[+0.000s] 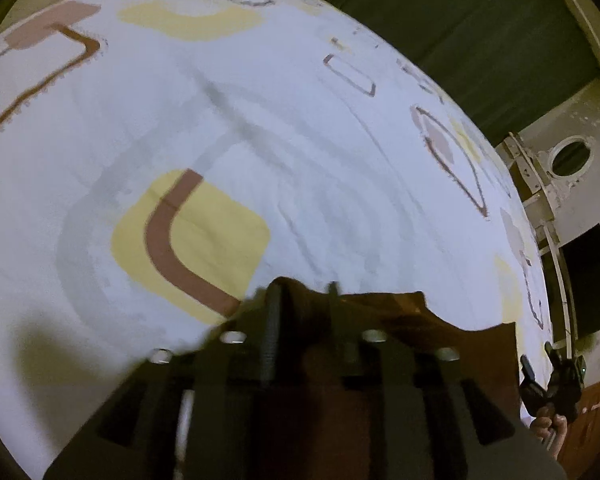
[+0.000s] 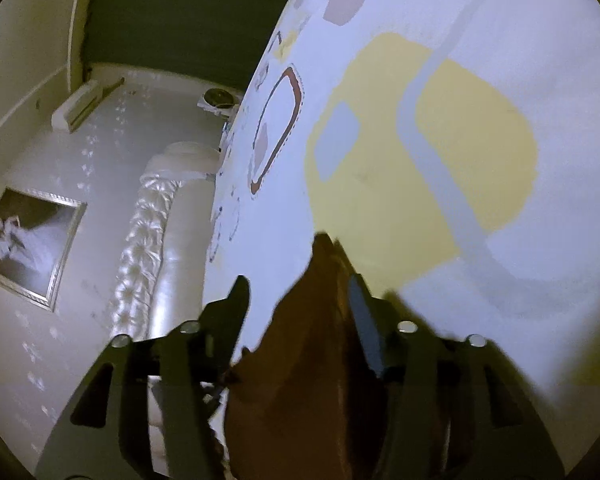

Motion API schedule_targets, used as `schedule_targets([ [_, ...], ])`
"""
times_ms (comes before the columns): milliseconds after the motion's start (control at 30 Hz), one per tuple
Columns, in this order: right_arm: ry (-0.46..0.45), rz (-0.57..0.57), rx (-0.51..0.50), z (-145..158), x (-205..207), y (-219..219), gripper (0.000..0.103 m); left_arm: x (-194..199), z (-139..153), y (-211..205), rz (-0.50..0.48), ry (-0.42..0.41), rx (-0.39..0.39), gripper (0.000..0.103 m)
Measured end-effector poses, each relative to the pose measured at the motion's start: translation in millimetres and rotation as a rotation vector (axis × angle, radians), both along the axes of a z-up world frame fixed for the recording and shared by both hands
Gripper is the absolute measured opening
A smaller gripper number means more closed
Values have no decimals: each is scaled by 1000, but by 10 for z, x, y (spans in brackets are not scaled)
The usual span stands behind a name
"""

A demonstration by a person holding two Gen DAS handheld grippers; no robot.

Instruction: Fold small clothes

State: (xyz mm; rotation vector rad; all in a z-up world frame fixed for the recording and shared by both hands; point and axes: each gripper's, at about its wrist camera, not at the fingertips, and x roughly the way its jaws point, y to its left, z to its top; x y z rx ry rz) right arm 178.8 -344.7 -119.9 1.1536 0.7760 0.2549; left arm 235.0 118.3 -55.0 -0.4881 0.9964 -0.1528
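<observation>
Between the spread fingers of the right hand-held gripper (image 2: 296,296) and just ahead of the left hand-held gripper (image 1: 300,300), whose jaw state cannot be told, a brown garment (image 2: 300,360) is seen on the bed (image 1: 300,140), its folding judged unfinished.

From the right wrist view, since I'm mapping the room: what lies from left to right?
Framed picture → tufted headboard → brown garment between the right gripper fingers → yellow patch on the bedsheet.
</observation>
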Motion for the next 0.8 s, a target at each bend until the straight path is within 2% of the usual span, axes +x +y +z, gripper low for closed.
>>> schedule_targets([
  [67,6,17,-32,32,-183,-1,56,-138,105,84,-7,-31,-1,46],
  [200,51,48,-67,6,-702,-20,56,-509,185,243,-70,-22,-53,49],
  [400,65,45,-66,12,-1414,-38,57,-1173,26,319,-160,57,-124,51],
  [533,71,99,-127,79,-1615,96,60,-1468,-135,348,-134,121,-207,55],
  [633,63,133,-147,101,-1674,225,65,-1552,-209,377,-93,137,-254,55],
  [733,55,154,-154,115,-1649,339,66,-1561,-225,342,-91,130,-275,66],
  [800,56,171,-179,112,-1627,423,66,-1544,-215,313,-91,134,-271,69],
])
